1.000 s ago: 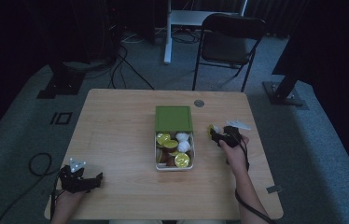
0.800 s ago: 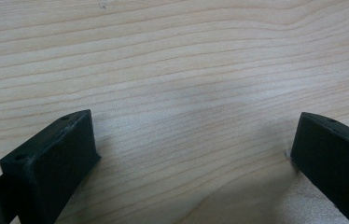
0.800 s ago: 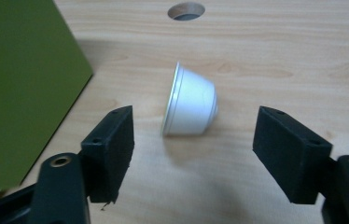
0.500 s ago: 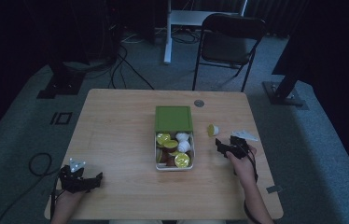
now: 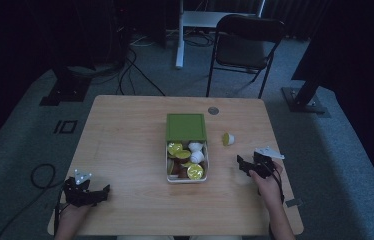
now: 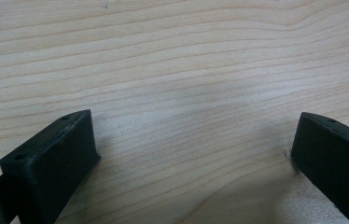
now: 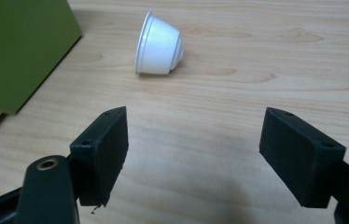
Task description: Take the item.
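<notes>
Jaws of the right gripper stand wide over bare counter; ahead, a white capsule lies tipped beside the green lid, cut off at the frame edge. Left gripper, also wide, rests well apart from the capsule box.

High view dim, soft, grainy; room beyond the table nearly black. Both gripper views bright, even light, wood grain sharp. Soft shadows under the jaws; the cup throws a faint shadow. No glare.
</notes>
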A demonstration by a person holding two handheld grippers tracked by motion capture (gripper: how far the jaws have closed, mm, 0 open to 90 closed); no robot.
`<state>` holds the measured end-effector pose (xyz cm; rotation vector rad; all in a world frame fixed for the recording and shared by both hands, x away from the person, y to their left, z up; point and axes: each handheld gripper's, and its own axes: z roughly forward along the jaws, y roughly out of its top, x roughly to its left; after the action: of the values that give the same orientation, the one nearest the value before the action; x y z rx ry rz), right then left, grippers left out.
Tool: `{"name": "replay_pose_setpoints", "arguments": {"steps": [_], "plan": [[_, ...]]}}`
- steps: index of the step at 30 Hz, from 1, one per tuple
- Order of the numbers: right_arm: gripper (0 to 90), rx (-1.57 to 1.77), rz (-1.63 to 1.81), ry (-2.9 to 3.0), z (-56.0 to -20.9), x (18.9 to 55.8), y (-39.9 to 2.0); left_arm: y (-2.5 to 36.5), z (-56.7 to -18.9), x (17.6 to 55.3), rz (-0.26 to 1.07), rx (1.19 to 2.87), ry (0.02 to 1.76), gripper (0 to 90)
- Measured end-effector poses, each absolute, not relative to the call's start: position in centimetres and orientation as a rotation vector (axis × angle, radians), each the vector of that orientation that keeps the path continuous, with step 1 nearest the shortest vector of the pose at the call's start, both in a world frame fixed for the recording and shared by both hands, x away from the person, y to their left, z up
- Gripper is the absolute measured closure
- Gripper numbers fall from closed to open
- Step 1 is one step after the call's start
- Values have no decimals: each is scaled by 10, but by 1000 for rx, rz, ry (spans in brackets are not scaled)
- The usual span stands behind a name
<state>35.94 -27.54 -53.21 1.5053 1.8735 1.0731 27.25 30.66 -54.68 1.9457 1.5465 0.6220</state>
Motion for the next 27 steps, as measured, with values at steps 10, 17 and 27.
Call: {"name": "replay_pose_setpoints", "arguments": {"steps": [10,17,27], "plan": [[227,1499,1046,1888,-532,342,-290,307,-547,273,623,1945,1545,4],[221,1540,1034,1912,-541,332,-300,307,-547,273,623,1948,1545,4],[172,1536,982,1945,-546,318,-309,307,-547,273,623,1947,1545,4]]}}
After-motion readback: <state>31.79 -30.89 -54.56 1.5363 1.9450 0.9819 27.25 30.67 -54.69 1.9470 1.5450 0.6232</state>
